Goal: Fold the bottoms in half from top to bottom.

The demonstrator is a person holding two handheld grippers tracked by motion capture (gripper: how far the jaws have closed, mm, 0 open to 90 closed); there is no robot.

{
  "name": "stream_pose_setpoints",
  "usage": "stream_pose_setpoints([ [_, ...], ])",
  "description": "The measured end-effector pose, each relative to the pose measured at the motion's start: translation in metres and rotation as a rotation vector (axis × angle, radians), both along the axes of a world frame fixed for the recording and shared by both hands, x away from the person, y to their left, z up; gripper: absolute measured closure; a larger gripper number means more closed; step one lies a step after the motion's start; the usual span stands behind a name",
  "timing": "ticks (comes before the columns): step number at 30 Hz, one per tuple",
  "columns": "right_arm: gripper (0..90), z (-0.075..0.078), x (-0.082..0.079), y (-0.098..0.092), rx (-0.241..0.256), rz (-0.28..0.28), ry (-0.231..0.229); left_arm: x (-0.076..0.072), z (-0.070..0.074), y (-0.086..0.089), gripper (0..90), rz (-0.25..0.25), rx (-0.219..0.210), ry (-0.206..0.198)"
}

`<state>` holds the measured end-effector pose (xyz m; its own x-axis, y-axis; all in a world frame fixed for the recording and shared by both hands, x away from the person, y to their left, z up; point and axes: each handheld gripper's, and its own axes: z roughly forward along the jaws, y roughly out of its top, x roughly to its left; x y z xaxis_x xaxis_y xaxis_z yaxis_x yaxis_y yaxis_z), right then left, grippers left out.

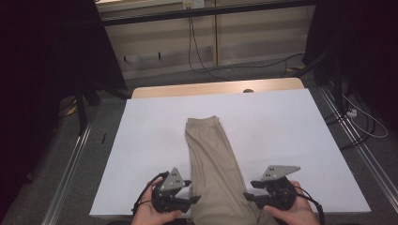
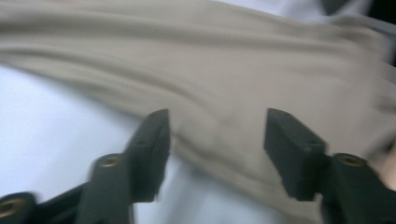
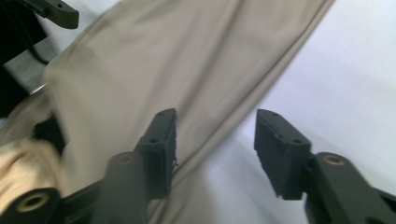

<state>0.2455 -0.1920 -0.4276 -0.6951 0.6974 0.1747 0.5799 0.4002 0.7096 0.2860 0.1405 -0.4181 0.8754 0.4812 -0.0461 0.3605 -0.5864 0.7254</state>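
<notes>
Beige trousers [image 1: 213,159], soft and creased, lie lengthwise toward 12 o'clock on white table [image 1: 281,136]; left gripper [image 1: 190,191] and right gripper [image 1: 248,191] flank them, jaws apart, empty; gripper views reveal fabric folds.

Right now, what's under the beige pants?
Under the pants lies a white sheet covering the table. Whether anything else hides beneath the cloth cannot be seen. Both grippers, left and right, sit open beside it.

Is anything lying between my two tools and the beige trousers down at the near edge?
Nothing visible does. The left tool and right tool flank the folded beige fabric trousers on the white table cover, both with jaws open. In each gripper view the cloth edge lies directly ahead, unobstructed.
</notes>
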Motion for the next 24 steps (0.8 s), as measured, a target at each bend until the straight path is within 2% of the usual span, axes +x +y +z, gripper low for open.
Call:
stream_pose_setpoints([
  [1,42.4,0.002,0.007,0.001,0.005,-0.005,-0.007,0.008,0.0,0.002,40.0,0.035,-0.018,0.001],
  [2,41.3,0.004,0.015,0.001,0.006,-0.014,-0.016,0.018,0.001,0.004,37.0,0.06,-0.015,-0.003],
  [3,41.6,0.005,0.022,0.002,0.009,-0.021,-0.032,0.029,0.002,0.005,33.7,0.083,-0.016,-0.014],
  [4,41.5,0.007,0.033,0.004,0.009,-0.029,-0.044,0.038,0.002,0.006,34.7,0.1,-0.031,-0.023],
  [7,45.2,0.012,0.055,0.007,0.016,-0.049,-0.089,0.068,0.002,0.008,34.9,0.163,-0.06,0.003],
  [8,46.7,0.015,0.066,0.009,0.029,-0.056,-0.105,0.076,0.003,0.008,34.8,0.175,-0.054,-0.007],
  [10,48.1,0.017,0.087,0.013,0.021,-0.081,-0.103,0.099,0.006,0.006,34.9,0.215,-0.054,-0.041],
  [12,49.2,0.014,0.106,0.017,0.034,-0.107,-0.074,0.119,0.008,0.004,34.8,0.252,-0.053,-0.043],
  [13,51.7,0.011,0.118,0.022,0.025,-0.113,-0.074,0.128,0.007,0.001,34.8,0.268,-0.033,-0.065],
  [14,52.7,0.007,0.126,0.026,-0.002,-0.127,-0.095,0.138,0.006,-0.001,34.9,0.285,-0.026,-0.079],
  [15,53.1,0.004,0.136,0.029,0.003,-0.13,-0.08,0.147,0.004,-0.003,35.1,0.298,-0.046,-0.069],
  [16,54.3,0.002,0.145,0.032,0.008,-0.132,-0.07,0.154,0.003,-0.004,35.4,0.305,-0.047,-0.051],
  [18,55.7,0.001,0.16,0.037,-0.013,-0.156,-0.09,0.168,-0.001,-0.008,38.5,0.327,-0.031,-0.066],
  [19,56.4,0.001,0.169,0.039,-0.006,-0.161,-0.087,0.175,-0.003,-0.009,41.7,0.336,-0.025,-0.067],
  [21,56.6,0.002,0.185,0.043,-0.005,-0.178,-0.103,0.19,-0.009,-0.01,43.0,0.372,-0.018,-0.026],
  [24,58.5,0.002,0.207,0.049,-0.022,-0.215,-0.103,0.208,-0.018,-0.009,46.7,0.401,-0.001,-0.004],
])
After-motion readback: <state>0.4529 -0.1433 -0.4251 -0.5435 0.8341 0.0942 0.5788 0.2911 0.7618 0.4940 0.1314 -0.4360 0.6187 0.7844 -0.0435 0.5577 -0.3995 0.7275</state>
